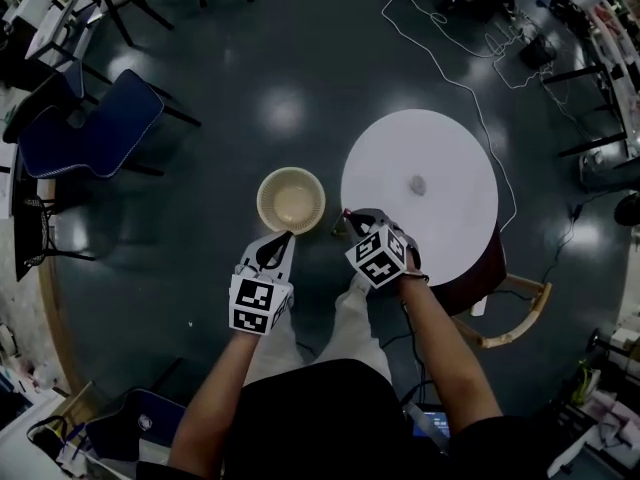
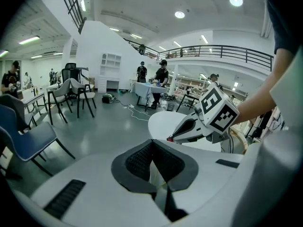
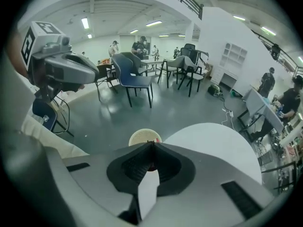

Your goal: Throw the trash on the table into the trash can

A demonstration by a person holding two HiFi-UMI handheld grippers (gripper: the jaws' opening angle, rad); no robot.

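Observation:
A round white table (image 1: 440,218) stands on the dark floor, with one small grey scrap of trash (image 1: 417,184) near its middle. Left of it sits a cream basket trash can (image 1: 291,200), also seen past the right jaws (image 3: 145,136). My left gripper (image 1: 287,235) is shut and empty, its tip at the can's near rim. My right gripper (image 1: 346,219) is shut, its tip between the can and the table's left edge. A small reddish spot shows at its tip (image 2: 170,138); I cannot tell what it is. Both jaw pairs (image 2: 152,141) (image 3: 152,143) meet at the tips.
A blue chair (image 1: 90,123) stands to the far left and a wooden chair (image 1: 520,313) sits under the table's right side. A white cable (image 1: 450,68) runs across the floor behind the table. People stand at desks (image 2: 151,86) far off.

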